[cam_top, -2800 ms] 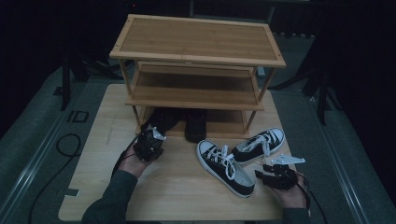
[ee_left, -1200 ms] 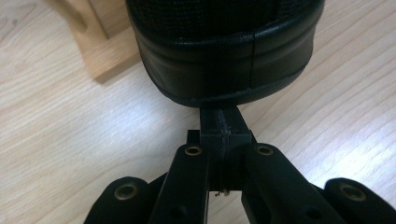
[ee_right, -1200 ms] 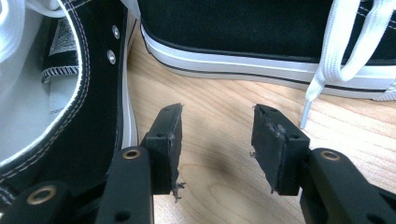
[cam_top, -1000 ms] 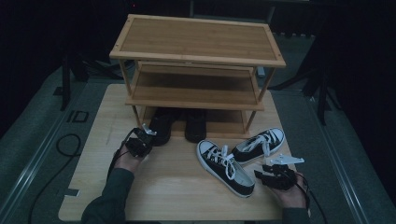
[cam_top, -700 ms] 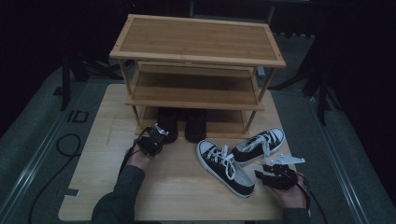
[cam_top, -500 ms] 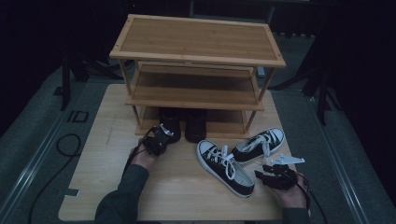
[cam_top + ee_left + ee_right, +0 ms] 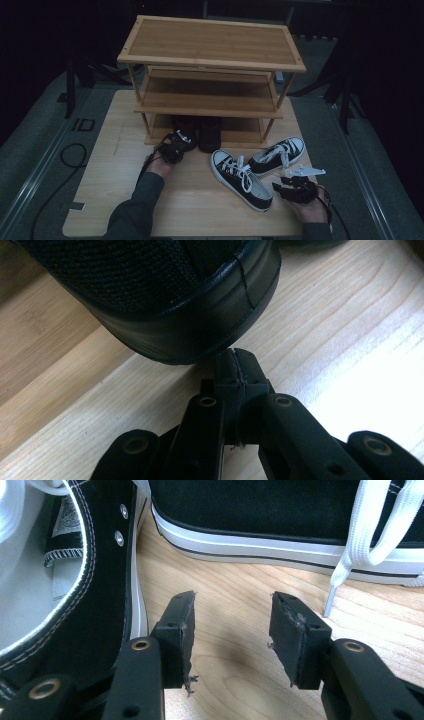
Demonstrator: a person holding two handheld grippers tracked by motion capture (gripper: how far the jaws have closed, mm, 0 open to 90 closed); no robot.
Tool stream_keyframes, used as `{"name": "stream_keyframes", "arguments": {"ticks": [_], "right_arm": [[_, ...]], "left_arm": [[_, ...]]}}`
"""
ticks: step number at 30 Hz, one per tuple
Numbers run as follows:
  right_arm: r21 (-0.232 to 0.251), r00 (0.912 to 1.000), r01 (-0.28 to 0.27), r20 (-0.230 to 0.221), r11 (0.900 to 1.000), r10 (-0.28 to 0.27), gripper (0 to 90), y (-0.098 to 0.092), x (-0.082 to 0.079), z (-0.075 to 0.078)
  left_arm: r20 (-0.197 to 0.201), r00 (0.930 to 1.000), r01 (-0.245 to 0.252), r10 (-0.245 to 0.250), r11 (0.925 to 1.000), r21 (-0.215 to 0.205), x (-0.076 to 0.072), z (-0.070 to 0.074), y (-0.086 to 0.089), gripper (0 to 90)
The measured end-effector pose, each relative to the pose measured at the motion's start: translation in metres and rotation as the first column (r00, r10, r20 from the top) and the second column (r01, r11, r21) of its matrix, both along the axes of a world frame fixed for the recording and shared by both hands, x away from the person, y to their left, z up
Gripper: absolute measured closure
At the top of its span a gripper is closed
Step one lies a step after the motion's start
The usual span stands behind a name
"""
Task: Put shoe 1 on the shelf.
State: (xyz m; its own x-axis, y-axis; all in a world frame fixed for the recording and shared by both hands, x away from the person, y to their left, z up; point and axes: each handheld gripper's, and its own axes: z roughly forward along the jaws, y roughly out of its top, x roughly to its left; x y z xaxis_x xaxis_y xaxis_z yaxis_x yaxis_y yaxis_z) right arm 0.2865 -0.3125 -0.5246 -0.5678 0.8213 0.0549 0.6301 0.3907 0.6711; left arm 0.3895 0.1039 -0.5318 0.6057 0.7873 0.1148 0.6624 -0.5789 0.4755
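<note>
Left gripper jaws clenched, empty, tips touching heel of all-black canvas shoe; right gripper jaws released, black-and-white laced sneaker beside left jaw

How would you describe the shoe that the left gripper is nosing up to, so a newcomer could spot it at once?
Start at the three-tier bamboo shoe rack at the back of the table. Two all-black shoes sit side by side under its lowest shelf. It is the left black shoe, with the shut left gripper at its heel; unlike the two sneakers lying out in front, it has no white laces or trim.
</note>
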Motion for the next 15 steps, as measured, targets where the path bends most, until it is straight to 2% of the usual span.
{"name": "stream_keyframes", "arguments": {"ticks": [2,9,15], "right_arm": [[0.001,1.0,0.001,0.001,1.0,-0.001,52.6,-0.0004,-0.0001,0.0002],[0.0,1.0,-0.001,-0.001,1.0,0.001,52.6,-0.0003,-0.0001,0.0],[0.001,1.0,0.001,-0.002,1.0,-0.001,52.6,-0.0012,-0.0003,0.0004]], "left_arm": [[-0.001,1.0,-0.004,0.004,1.0,0.006,0.0015,-0.0001,-0.001,90.0],[-0.006,0.9999,-0.012,0.012,0.9997,-0.019,0.0027,-0.0004,0.0002,89.4],[-0.012,0.9999,-0.006,0.006,0.9988,-0.048,-0.0008,0.0042,0.0035,80.9]]}}
